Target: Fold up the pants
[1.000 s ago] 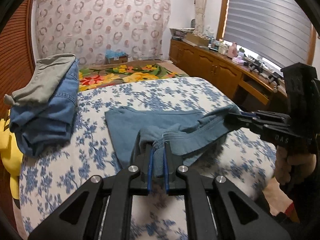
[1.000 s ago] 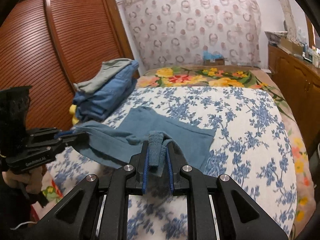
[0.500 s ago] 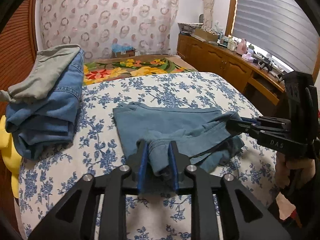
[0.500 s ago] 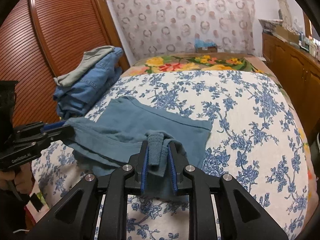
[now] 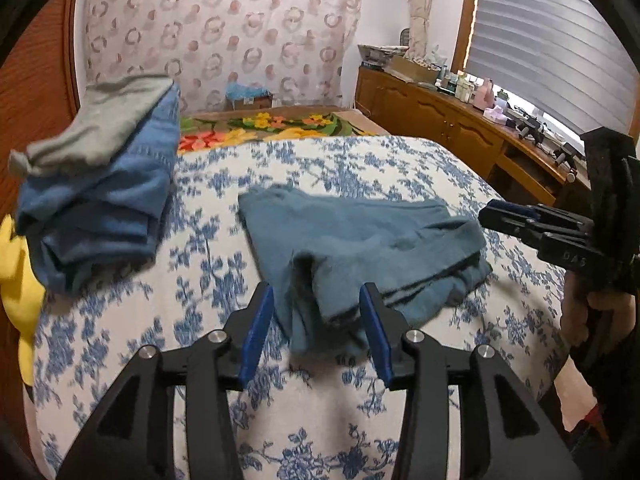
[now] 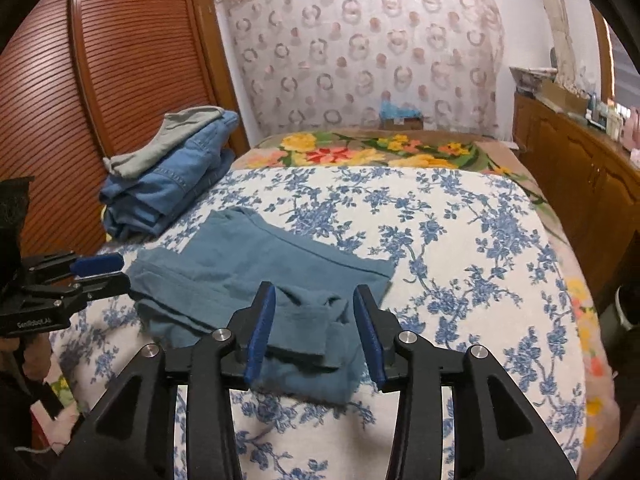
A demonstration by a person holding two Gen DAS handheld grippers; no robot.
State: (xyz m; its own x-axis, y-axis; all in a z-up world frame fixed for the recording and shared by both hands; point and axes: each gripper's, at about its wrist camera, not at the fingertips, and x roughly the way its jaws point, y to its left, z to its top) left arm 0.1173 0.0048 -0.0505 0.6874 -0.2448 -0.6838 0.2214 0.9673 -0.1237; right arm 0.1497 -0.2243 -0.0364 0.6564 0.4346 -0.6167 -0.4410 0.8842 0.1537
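Pants (image 5: 360, 236) lie folded over on the floral bedspread (image 6: 460, 240), layers stacked, near edge bunched and uneven. Left gripper (image 5: 316, 320) and right gripper (image 6: 314, 320) both hang spread wide, holding nothing. Looks nearly done: perhaps one tidy-up or a final fold remains.

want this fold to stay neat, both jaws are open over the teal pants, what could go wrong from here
The near edge of the teal pants lies bunched between the open left gripper and right gripper; closing could drag it. The fold sits near the bed's front edge and might slide off.
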